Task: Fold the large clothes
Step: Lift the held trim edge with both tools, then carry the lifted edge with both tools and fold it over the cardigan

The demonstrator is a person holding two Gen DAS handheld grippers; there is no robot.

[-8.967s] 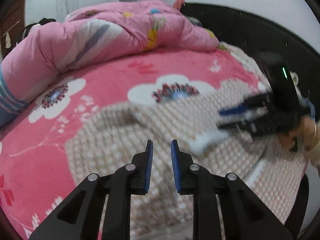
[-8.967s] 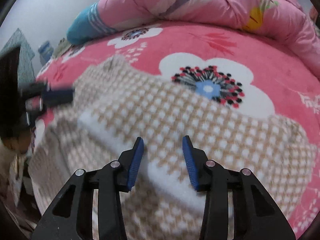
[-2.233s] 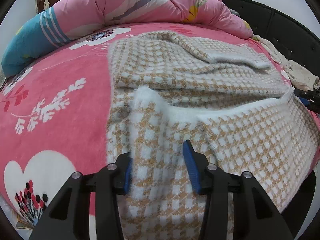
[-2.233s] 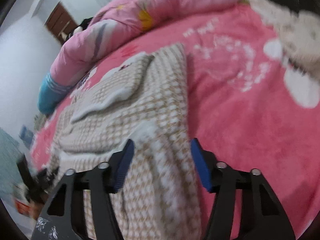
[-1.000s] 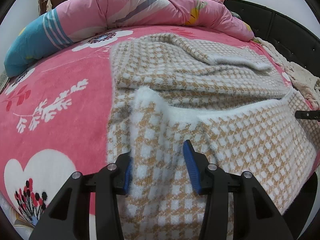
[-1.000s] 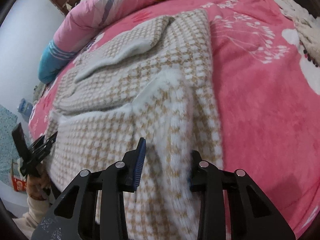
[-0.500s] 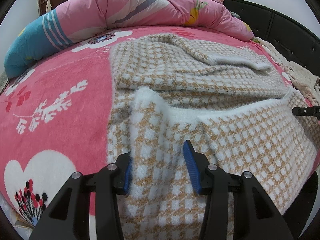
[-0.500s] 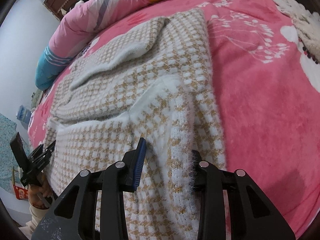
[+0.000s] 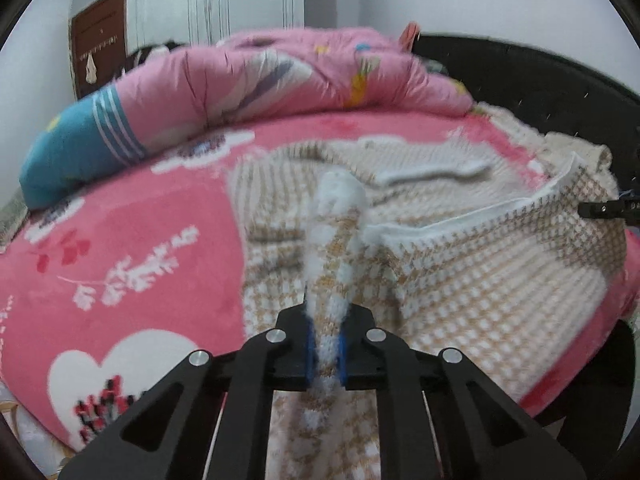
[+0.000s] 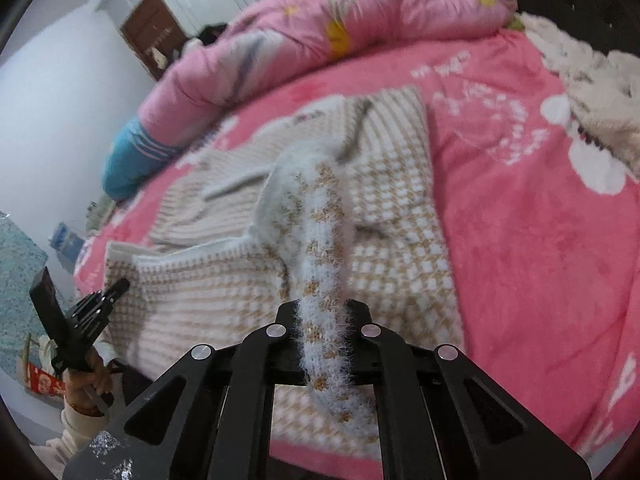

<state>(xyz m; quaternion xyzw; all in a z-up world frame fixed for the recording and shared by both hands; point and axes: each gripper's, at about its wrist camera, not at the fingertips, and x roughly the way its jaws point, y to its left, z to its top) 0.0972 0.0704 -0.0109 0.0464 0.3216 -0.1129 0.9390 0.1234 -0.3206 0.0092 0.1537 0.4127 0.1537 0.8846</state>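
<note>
On the pink bed (image 9: 120, 216) lies the fuzzy checked sweater (image 9: 480, 280) — its near edge is lifted. Left gripper (image 9: 325, 354) pinches one bunched corner tight, and right gripper (image 10: 325, 344) pinches the other corner tight.

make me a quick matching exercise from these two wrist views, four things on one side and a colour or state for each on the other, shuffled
Things:
1. left gripper
2. knit sweater
3. quilt
4. headboard

States or colours:
A. black, behind the bed
B. pink, rolled up along the far side
C. shut on a pinched fold of knit
D. tan and white check, spread on the pink bedspread

Pairs: 1-C, 2-D, 3-B, 4-A
</note>
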